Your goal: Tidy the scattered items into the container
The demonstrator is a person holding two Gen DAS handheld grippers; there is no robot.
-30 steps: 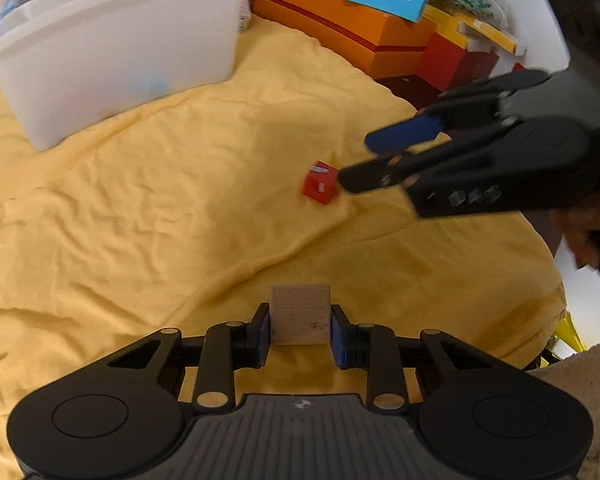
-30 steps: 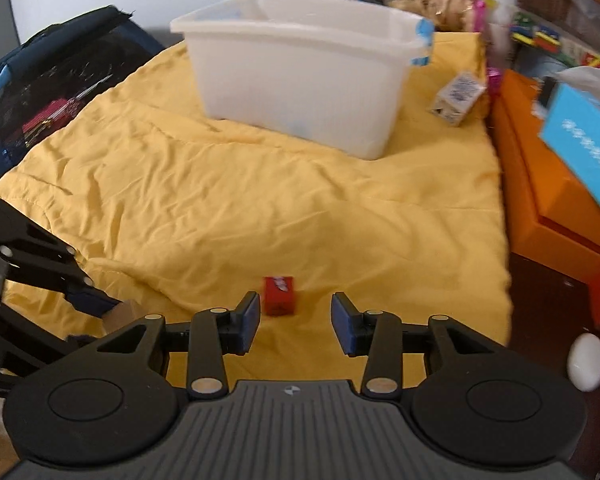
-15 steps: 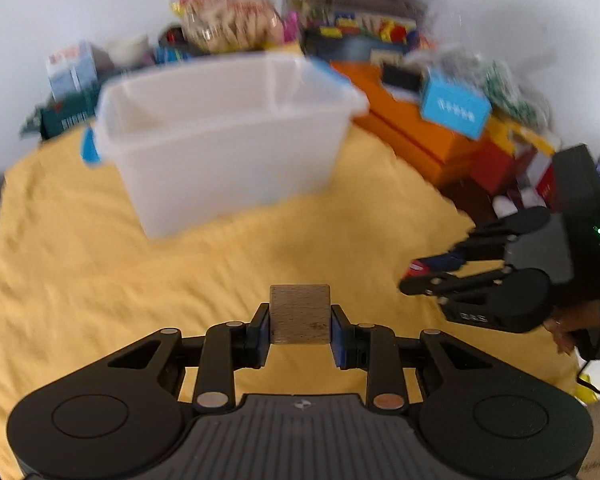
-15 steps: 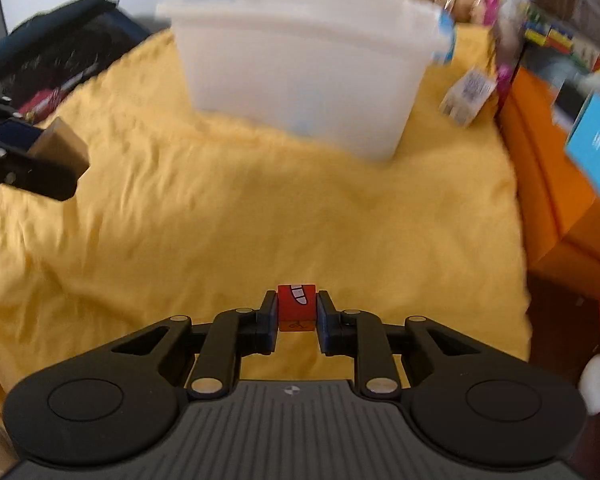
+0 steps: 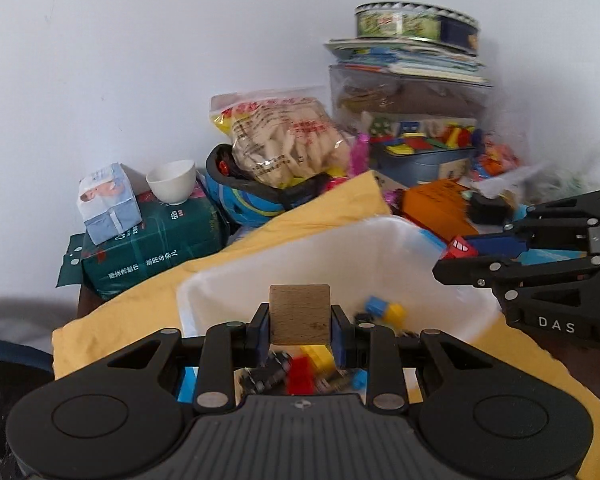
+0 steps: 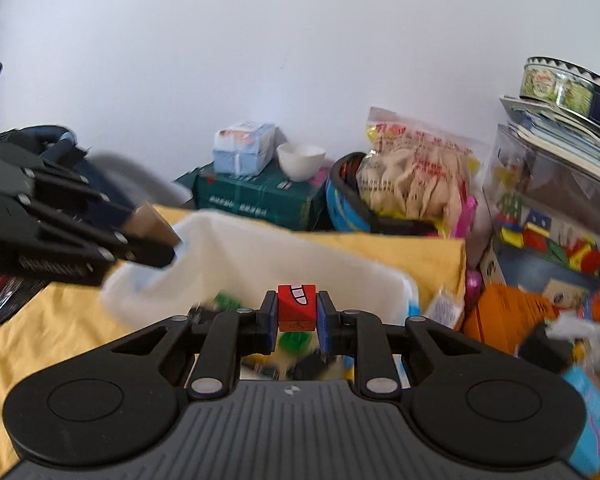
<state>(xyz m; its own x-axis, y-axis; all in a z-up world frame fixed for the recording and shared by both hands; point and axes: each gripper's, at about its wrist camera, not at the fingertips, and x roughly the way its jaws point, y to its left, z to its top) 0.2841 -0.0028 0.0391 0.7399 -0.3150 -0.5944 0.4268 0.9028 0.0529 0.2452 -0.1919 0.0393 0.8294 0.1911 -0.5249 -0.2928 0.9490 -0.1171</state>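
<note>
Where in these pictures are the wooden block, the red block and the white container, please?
wooden block [image 5: 299, 314], left wrist view, front face.
red block [image 6: 296, 307], right wrist view, front face.
white container [image 5: 300, 248], left wrist view, inner far wall.

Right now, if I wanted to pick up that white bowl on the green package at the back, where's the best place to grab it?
Take the white bowl by its rim, from above. It stands upright and open on the green package, so one finger can go inside and one outside its thin wall. Its rounded sides taper downward and would likely slip. The tissue pack crowds its left.

Home room: snack bag, toy blocks box, stacked books.
</note>
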